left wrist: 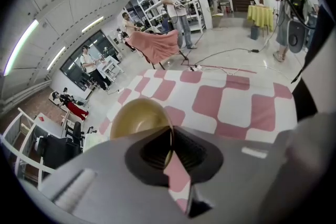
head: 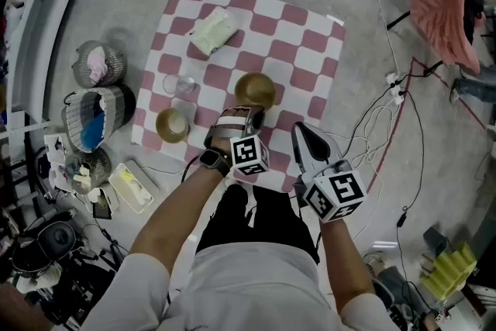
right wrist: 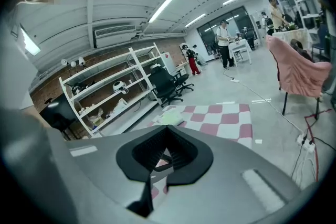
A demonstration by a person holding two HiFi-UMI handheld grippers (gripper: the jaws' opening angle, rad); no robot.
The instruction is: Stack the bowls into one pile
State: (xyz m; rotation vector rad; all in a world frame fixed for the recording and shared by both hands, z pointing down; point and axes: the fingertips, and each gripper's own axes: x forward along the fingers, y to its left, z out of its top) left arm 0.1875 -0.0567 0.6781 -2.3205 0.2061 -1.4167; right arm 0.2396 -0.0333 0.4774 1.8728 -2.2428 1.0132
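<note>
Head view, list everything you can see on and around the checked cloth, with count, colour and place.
checked cloth: one, pink and white, spread on the grey floor
bowls: two, gold; one mid-cloth with its rim clamped, one at the cloth's near-left corner
glass: one, clear, left part of the cloth
packet: one, pale green-white, far-left part of the cloth
baskets: three, grey woven, on the floor left of the cloth
pink fabric: one, draped on a stand, upper right
cables: several, white and black, on the floor to the right
left gripper: shut on the mid-cloth bowl's rim
right gripper: shut, empty, over the cloth's near edge
</note>
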